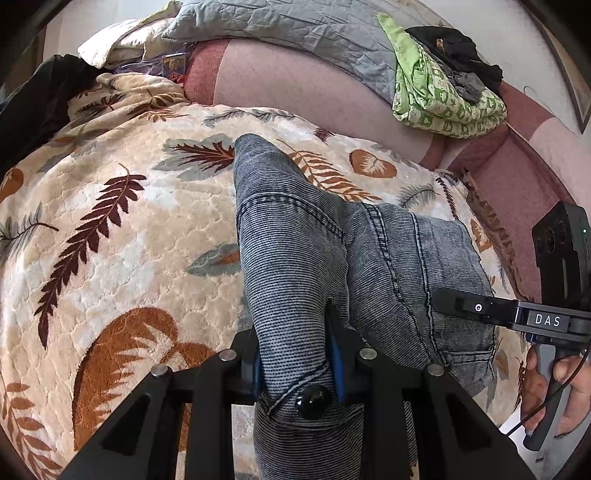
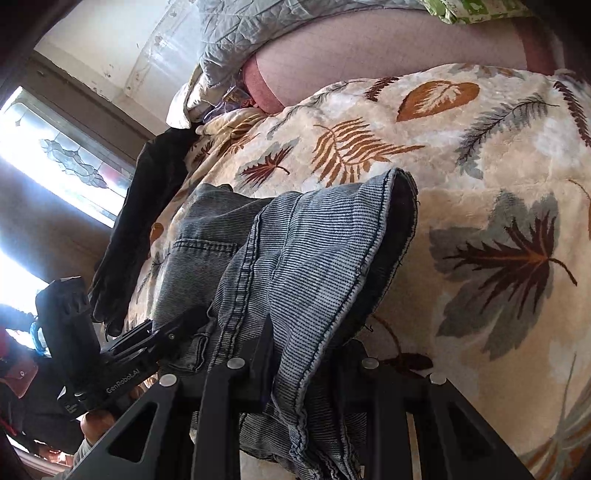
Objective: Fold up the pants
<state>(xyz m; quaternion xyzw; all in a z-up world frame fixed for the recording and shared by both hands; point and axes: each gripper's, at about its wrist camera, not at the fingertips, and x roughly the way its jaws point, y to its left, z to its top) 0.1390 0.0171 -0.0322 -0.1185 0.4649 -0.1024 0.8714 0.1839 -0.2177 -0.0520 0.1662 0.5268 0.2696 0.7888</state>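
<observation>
Covering most of the bed, the cream plush blanket with brown and grey leaf prints (image 1: 122, 236) gives a broad, soft bed for folding, which is likely why the work happens here and not among the clutter at the far edge, where a grey quilted cover (image 1: 295, 33) and a bundled green patterned cloth (image 1: 443, 96) sit well apart. The grey-blue striped denim pants (image 1: 295, 240) are lifted over the blanket's near part, bunched and draped between the two tools, not yet lying flat. The left gripper (image 1: 299, 365) is clamped on the waistband end, its blue pads pressing the cloth just above the black round button (image 1: 313, 400), a firm thick spot that should not slip. The right gripper (image 2: 295, 362) is closed on a stitched edge of the same pants, with a hem opening (image 2: 399, 206) fanned out beyond it. Holding two edges apart like this probably serves to spread the garment before laying it down.
</observation>
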